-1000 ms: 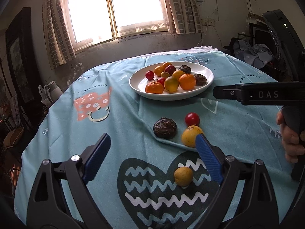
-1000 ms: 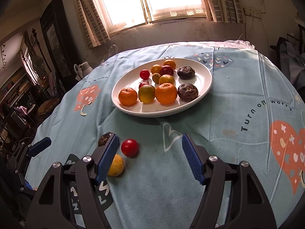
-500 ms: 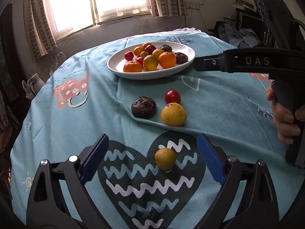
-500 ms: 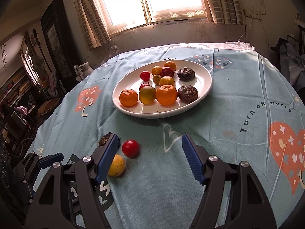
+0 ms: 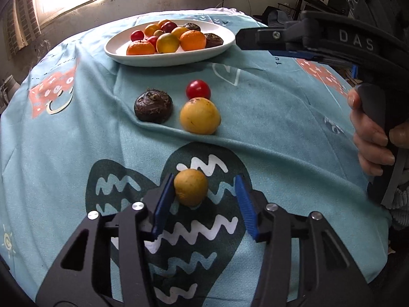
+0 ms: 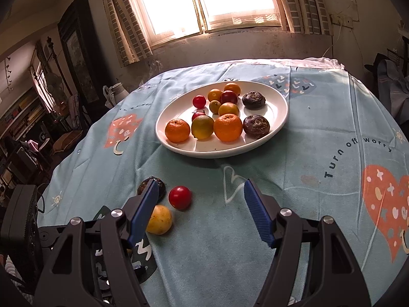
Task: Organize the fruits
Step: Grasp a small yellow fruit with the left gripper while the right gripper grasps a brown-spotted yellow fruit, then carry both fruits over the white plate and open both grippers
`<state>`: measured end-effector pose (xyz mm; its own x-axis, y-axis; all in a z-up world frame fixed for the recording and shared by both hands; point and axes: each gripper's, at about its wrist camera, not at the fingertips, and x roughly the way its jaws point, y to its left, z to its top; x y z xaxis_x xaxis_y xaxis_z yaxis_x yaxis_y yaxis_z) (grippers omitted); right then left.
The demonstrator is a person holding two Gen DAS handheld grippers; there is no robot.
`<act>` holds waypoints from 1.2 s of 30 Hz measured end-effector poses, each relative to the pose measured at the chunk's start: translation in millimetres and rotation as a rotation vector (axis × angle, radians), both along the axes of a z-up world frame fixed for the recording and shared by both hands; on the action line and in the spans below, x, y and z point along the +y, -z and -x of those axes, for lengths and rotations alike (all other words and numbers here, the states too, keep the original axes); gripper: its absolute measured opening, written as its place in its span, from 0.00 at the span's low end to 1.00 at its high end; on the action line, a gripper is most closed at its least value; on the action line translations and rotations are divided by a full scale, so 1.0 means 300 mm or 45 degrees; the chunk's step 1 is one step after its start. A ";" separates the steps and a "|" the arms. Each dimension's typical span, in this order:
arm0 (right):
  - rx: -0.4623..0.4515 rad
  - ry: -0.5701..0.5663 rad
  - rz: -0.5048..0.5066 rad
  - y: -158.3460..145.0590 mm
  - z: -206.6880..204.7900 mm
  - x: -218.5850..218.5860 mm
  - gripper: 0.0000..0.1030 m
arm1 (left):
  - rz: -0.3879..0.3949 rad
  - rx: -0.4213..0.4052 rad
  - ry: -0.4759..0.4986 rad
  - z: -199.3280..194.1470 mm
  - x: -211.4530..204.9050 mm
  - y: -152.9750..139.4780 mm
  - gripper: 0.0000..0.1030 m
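Observation:
A small yellow fruit (image 5: 191,187) lies on the teal tablecloth between the blue pads of my left gripper (image 5: 203,199); the left pad touches it, the right pad stands apart, so the gripper is open. Beyond it lie a larger yellow fruit (image 5: 200,115), a red cherry tomato (image 5: 198,89) and a dark brown water chestnut (image 5: 153,106). A white oval plate (image 5: 225,44) at the back holds several oranges, tomatoes and chestnuts. My right gripper (image 6: 200,211) is open and empty, above the cloth, right of the red tomato (image 6: 180,197).
The right gripper's body and the hand holding it (image 5: 370,138) fill the right side of the left wrist view. A fold in the cloth runs below the loose fruits. The round table's edge drops off at left; a white jug (image 6: 116,93) stands beyond it.
My left gripper has dropped forward and down around the small yellow fruit and narrowed its jaws. The right gripper has hardly moved.

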<state>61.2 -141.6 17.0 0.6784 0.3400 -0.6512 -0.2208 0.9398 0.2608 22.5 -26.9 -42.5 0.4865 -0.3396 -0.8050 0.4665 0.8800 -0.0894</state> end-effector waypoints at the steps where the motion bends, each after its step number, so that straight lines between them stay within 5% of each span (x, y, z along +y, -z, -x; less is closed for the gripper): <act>1: 0.002 -0.007 0.001 0.001 0.000 0.004 0.68 | 0.006 0.012 -0.001 -0.007 0.001 0.003 0.48; 3: 0.005 -0.025 0.004 0.006 0.001 0.014 0.68 | 0.019 0.013 -0.001 -0.007 0.005 0.002 0.48; 5: 0.022 -0.064 0.009 0.015 0.001 0.033 0.68 | 0.036 0.005 -0.023 -0.007 0.020 -0.006 0.24; 13: 0.204 -0.280 0.077 0.123 -0.019 0.196 0.51 | 0.090 -0.067 -0.032 0.056 0.074 -0.042 0.24; 17: 0.282 -0.268 0.044 0.171 -0.060 0.226 0.38 | 0.103 -0.054 -0.079 0.035 0.111 -0.043 0.24; 20: 0.289 -0.260 -0.014 0.158 -0.060 0.204 0.37 | 0.085 -0.067 -0.116 0.003 0.136 -0.059 0.24; 27: 0.043 -0.056 -0.049 -0.053 -0.118 0.041 0.37 | 0.041 -0.183 -0.217 -0.247 0.157 -0.220 0.24; 34: 0.042 0.097 -0.105 -0.020 -0.341 -0.043 0.38 | 0.116 -0.231 -0.297 -0.563 0.053 -0.253 0.26; 35: 0.044 0.104 -0.125 -0.008 -0.361 -0.054 0.43 | 0.118 -0.217 -0.306 -0.596 0.042 -0.239 0.38; 36: 0.059 0.108 -0.133 0.004 -0.372 -0.066 0.64 | 0.114 -0.207 -0.324 -0.620 0.032 -0.227 0.47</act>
<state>172.9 -161.5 15.9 0.6775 0.3508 -0.6465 -0.1274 0.9216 0.3666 208.4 -17.4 25.6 0.6849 -0.2561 -0.6821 0.2466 0.9624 -0.1137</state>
